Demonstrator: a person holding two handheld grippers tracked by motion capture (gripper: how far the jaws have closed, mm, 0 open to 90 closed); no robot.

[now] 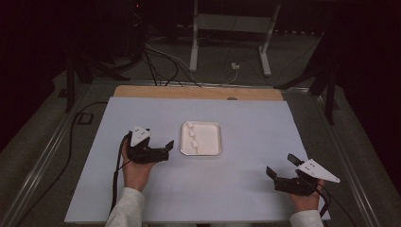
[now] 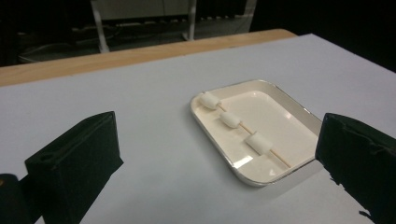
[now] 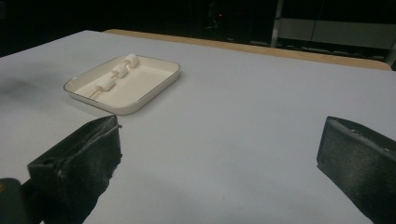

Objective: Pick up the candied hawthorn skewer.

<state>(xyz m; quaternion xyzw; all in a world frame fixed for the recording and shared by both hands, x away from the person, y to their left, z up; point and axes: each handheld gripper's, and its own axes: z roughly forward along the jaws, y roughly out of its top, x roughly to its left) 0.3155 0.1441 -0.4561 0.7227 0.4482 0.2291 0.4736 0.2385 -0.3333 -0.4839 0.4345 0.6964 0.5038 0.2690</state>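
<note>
Left gripper (image 1: 166, 146): lay just beside the white rectangular tray (image 2: 299, 109), at its left edge.
Skewer of three white marshmallows (image 2: 232, 121): lay in that tray.
Right gripper (image 1: 280, 166): lay well apart, nearer the person.

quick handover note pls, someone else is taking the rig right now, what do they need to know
Left gripper: open, holding nothing, just left of the tray and pointed at it.
Right gripper: open, holding nothing, near the front right of the table, well clear of the tray.
Things: the white tray sits mid-table. In it lies a thin skewer with three marshmallows threaded on it, along the tray's left side in the high view.
Done: nothing is grasped; the marshmallows are all on the skewer.
Left: probably the whole handling of the skewer; the left gripper is the closer one to start from.
</note>
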